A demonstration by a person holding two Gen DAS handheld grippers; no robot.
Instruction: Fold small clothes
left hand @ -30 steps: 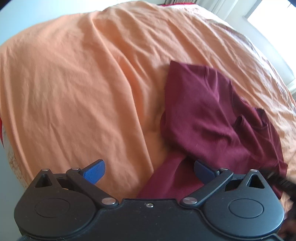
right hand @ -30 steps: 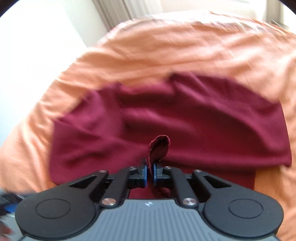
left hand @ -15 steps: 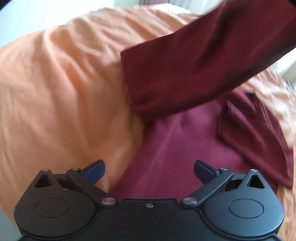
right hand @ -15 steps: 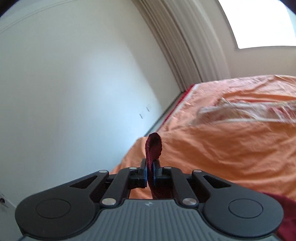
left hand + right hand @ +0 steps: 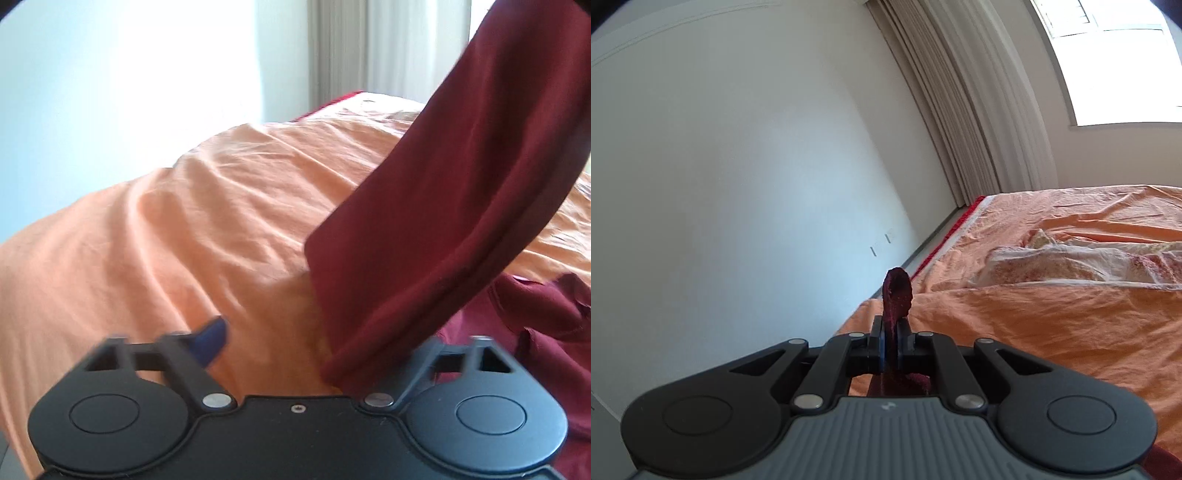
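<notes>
I am pinching the maroon shirt (image 5: 461, 206) in my right gripper (image 5: 891, 345) above the orange bedsheet (image 5: 184, 240), my left gripper (image 5: 306, 343) gaping wide.

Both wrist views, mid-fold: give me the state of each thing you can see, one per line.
maroon shirt: partly lifted, hanging in a band, rest crumpled on the bed
right gripper: shut on a fold of the shirt
left gripper: open, holding nothing; right finger hidden behind the cloth
orange bedsheet: spread over the bed, wrinkled
curtain: drawn aside, beside the window
patterned bedding: rumpled on the sheet
</notes>
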